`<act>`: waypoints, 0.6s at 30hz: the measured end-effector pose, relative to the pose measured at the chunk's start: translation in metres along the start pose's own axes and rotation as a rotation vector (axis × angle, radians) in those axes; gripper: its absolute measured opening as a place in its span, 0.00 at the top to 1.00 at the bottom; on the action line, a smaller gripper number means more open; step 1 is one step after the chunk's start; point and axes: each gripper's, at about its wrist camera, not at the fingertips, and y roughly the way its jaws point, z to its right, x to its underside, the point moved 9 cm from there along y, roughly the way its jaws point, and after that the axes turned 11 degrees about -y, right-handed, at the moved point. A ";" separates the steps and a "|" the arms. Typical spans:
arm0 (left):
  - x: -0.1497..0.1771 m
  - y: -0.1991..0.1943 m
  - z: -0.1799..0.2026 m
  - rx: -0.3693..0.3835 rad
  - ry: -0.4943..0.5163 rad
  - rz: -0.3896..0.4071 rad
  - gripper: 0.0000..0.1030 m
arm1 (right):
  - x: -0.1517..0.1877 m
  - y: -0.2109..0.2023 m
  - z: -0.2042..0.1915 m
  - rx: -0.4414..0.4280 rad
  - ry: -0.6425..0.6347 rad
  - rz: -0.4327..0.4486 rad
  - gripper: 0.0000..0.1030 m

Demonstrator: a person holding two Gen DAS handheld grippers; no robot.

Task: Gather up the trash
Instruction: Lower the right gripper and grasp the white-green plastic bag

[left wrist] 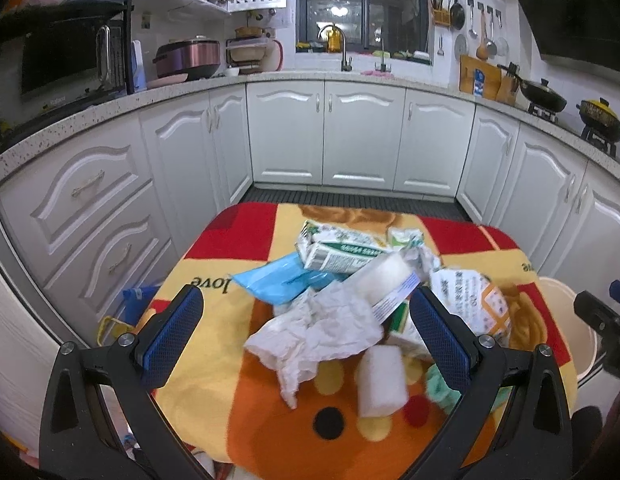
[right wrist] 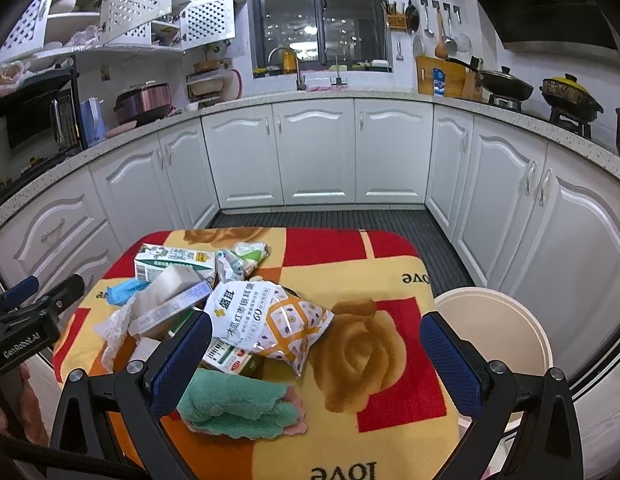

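1. The trash lies in one heap on the left half of the bench [right wrist: 390, 280], which is covered by a red, yellow and orange cloth printed with roses and the word "love".
2. On the heap's right edge is a white snack bag [right wrist: 265, 324] with Chinese characters, a large "60" and an orange patterned corner; a barcode label shows just under it.
3. At the far side lies a green-and-white carton [left wrist: 338, 250], with a blue packet [left wrist: 285, 284] beside it and a white box [left wrist: 390, 284] with a printed edge leaning across both.
4. A crumpled tissue [left wrist: 318, 332] lies at the near side of the heap, and a white foam block [left wrist: 382, 380] stands touching it.
5. A green towel [right wrist: 237, 404] with a pink edge lies folded at the near end of the heap.
6. My left jaws [left wrist: 307, 334] stand wide open and hold nothing; the tissue lies between them.
7. My right jaws [right wrist: 316, 360] are also spread wide and empty, over the snack bag's corner and the rose print.
8. The left tool's body reads "GenRobot.AI" in the right wrist view.
9. A cream bucket [right wrist: 522, 320] stands just beside the bench's right edge.
10. White cabinets [right wrist: 314, 152] ring the kitchen.
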 end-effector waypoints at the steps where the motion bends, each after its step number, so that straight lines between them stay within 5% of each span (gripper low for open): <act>1: 0.001 0.002 -0.004 0.002 0.003 -0.010 0.00 | 0.002 0.002 0.001 0.001 -0.006 -0.013 0.00; 11: 0.018 0.026 -0.024 0.005 0.089 -0.116 0.00 | 0.017 0.026 0.001 -0.079 0.023 -0.118 0.00; 18: -0.007 0.051 -0.018 0.069 0.076 -0.171 0.00 | 0.011 0.044 0.006 -0.152 0.043 -0.161 0.00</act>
